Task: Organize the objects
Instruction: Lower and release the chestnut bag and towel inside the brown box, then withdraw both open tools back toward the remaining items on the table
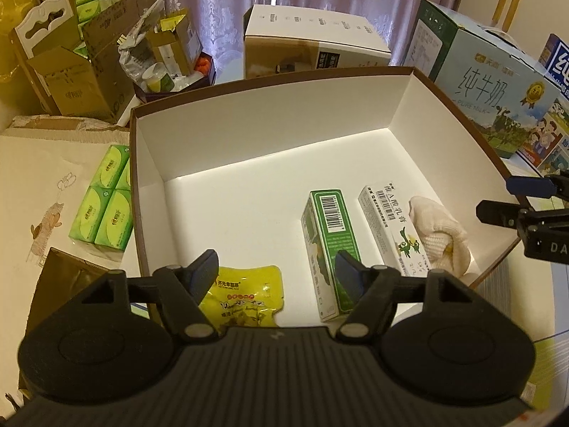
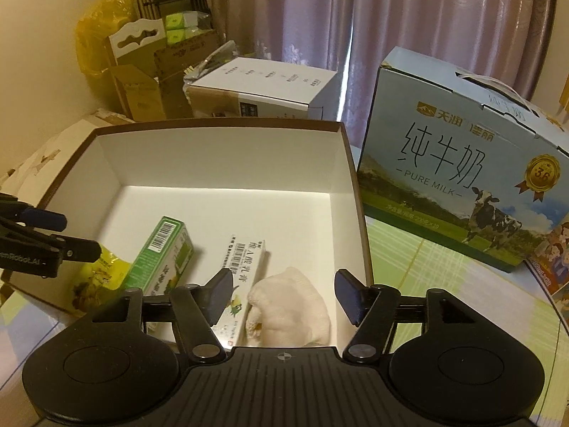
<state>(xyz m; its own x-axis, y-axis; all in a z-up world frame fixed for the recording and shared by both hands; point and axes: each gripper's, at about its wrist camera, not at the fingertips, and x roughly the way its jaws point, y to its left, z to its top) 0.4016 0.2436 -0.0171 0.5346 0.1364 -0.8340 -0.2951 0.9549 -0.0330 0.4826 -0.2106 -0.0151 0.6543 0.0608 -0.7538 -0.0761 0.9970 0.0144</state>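
A brown-rimmed box with a white inside (image 1: 227,131) (image 2: 220,163) holds a yellow snack packet (image 1: 245,295) (image 2: 96,277), a green carton (image 1: 329,245) (image 2: 161,252), a white ointment carton (image 1: 389,224) (image 2: 245,270) and a bunched white cloth (image 1: 435,235) (image 2: 291,306). My left gripper (image 1: 277,270) hovers open over the box's near end, with the yellow packet lying loose between and below its fingers. My right gripper (image 2: 282,295) stands open above the cloth, whose bulk lies between the pads without being pressed. Each gripper shows at the edge of the other's view.
A blue pure-milk case (image 2: 458,178) (image 1: 494,92) stands right of the box. Green tissue packs (image 1: 106,199) lie on the table to its left. Behind are a white carton (image 1: 313,39), open cardboard boxes (image 1: 81,71), a yellow bag (image 2: 99,25) and a curtain.
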